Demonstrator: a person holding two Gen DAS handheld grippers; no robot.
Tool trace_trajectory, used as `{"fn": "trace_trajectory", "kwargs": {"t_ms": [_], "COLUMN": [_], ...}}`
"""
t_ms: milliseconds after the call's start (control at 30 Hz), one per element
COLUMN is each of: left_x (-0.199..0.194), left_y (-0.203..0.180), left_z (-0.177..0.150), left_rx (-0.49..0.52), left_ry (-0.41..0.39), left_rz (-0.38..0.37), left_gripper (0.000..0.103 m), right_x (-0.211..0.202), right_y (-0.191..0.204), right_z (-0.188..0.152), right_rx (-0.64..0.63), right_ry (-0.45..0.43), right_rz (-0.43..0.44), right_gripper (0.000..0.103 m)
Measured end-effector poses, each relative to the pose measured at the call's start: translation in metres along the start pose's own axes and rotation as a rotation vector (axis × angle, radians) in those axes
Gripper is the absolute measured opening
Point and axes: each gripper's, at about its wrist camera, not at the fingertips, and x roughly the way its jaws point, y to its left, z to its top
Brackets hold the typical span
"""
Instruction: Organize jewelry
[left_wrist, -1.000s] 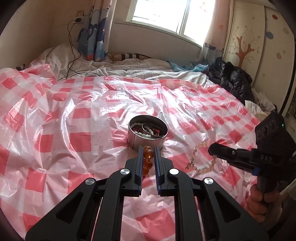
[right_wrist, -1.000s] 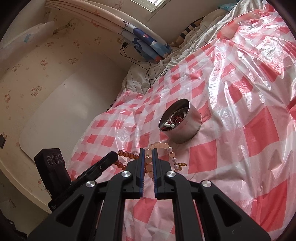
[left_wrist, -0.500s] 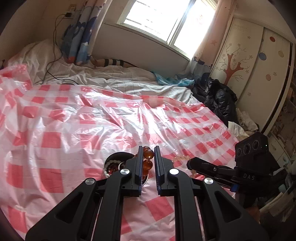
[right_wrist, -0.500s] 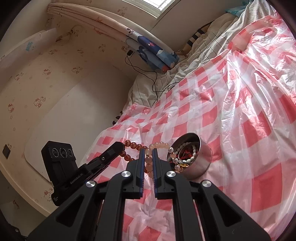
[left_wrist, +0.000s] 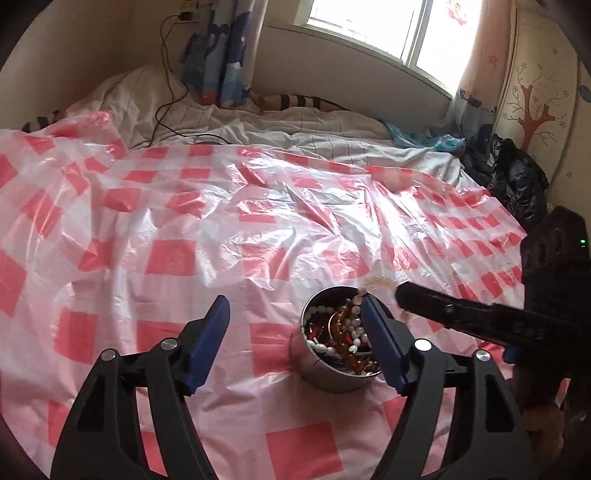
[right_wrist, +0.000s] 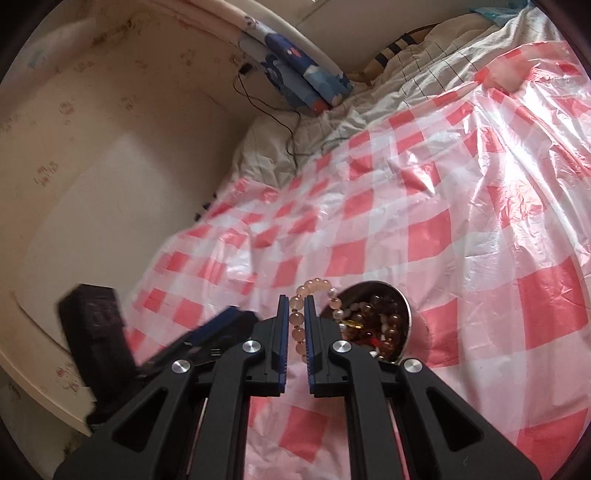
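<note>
A round metal tin (left_wrist: 332, 376) stands on the checked sheet, filled with several bead strings, an amber bead bracelet (left_wrist: 341, 325) among them. My left gripper (left_wrist: 293, 301) hangs just above and left of the tin; its jaws are opening wide and nothing is between them. My right gripper (right_wrist: 296, 299) holds a pale pink bead bracelet (right_wrist: 317, 285) between its pads, its loop arching over the tin's (right_wrist: 406, 314) near rim. These jaws are opening slightly, with the beads still between them. The right gripper (left_wrist: 402, 291) reaches in from the right in the left wrist view.
A red-and-white checked plastic sheet (left_wrist: 184, 258) covers the bed. Rumpled white bedding (left_wrist: 258, 125) with a black cable (left_wrist: 166, 103) lies behind it under a window. Black clothing (left_wrist: 517, 177) is piled by the wardrobe on the right. A wall (right_wrist: 92, 166) runs along the bed's left.
My left gripper has let go of the amber bracelet, which now lies in the tin, and its jaws have spread wide. My right gripper has carried the pink bracelet up to the tin.
</note>
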Motion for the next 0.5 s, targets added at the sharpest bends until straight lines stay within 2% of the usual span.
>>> {"fn": "trace_trajectory", "kwargs": {"t_ms": [33, 167, 233, 267, 333, 400, 500], "left_x": [-0.002, -0.011, -0.021, -0.027, -0.037, -0.045, -0.059], "left_y": [0.002, -0.003, -0.008, -0.011, -0.017, -0.021, -0.028], "left_z": [-0.004, -0.029, -0.041, -0.049, -0.063, -0.080, -0.103], "left_rx": [-0.002, 0.061, 0.098, 0.117, 0.147, 0.167, 0.191], "left_ry": [0.009, 0.052, 0.045, 0.040, 0.043, 0.077, 0.098], "left_rz": [0.014, 0.080, 0.098, 0.113, 0.148, 0.159, 0.164], "left_gripper": [0.074, 0.083, 0.090, 0.095, 0.095, 0.095, 0.095], "right_x": [0.002, -0.020, -0.041, -0.054, -0.075, -0.091, -0.114], "right_y": [-0.002, -0.012, -0.015, -0.015, -0.014, -0.009, 0.005], "right_z": [-0.003, -0.013, -0.021, -0.031, -0.052, -0.075, -0.115], "right_rx": [-0.013, -0.004, 0.002, 0.004, -0.008, -0.025, -0.085], "right_ry": [-0.001, -0.046, -0.082, -0.098, -0.101, -0.100, -0.118], "right_rz": [-0.056, -0.174, -0.225, -0.249, -0.310, -0.371, -0.454], "right_gripper": [0.035, 0.050, 0.068, 0.071, 0.084, 0.091, 0.095]}}
